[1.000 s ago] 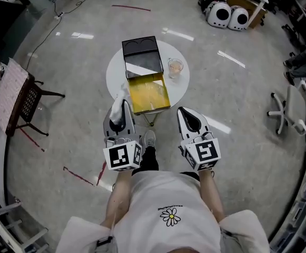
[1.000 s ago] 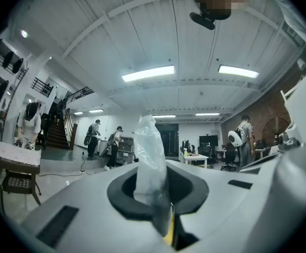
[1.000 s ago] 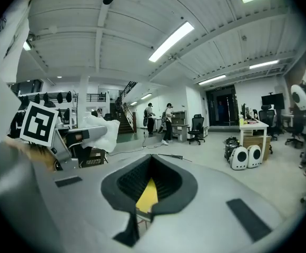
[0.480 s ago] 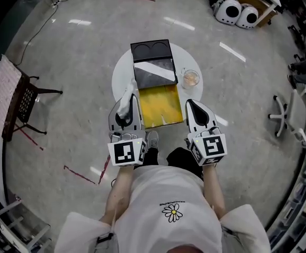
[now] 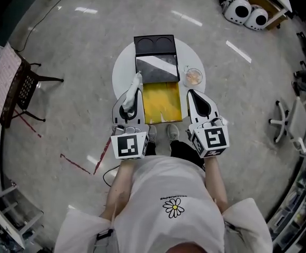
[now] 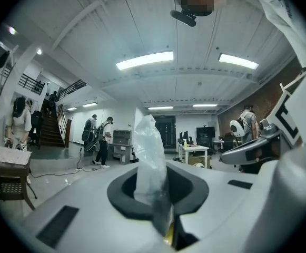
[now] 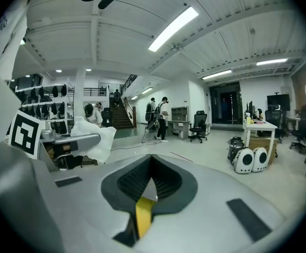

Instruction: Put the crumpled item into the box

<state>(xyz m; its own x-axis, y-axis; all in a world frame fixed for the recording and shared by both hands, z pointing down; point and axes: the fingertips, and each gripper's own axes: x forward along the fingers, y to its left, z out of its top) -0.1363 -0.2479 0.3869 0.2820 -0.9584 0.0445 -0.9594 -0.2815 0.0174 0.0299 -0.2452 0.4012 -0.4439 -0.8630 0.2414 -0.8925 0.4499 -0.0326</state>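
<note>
Crumpled item [image 6: 149, 154] pinched in left tongs [image 5: 132, 92], right tongs [image 5: 193, 94] closed, empty

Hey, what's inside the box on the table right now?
Only yellow lining shows in the box; nothing lies there. A grey panel covers the far part, hiding what's beneath.

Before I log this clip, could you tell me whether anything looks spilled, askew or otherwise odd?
Nothing stands out. The open box sits on the round table with the cup beside it, nothing spilled. The crumpled item is pinched in the left gripper; the right gripper is shut and empty.
</note>
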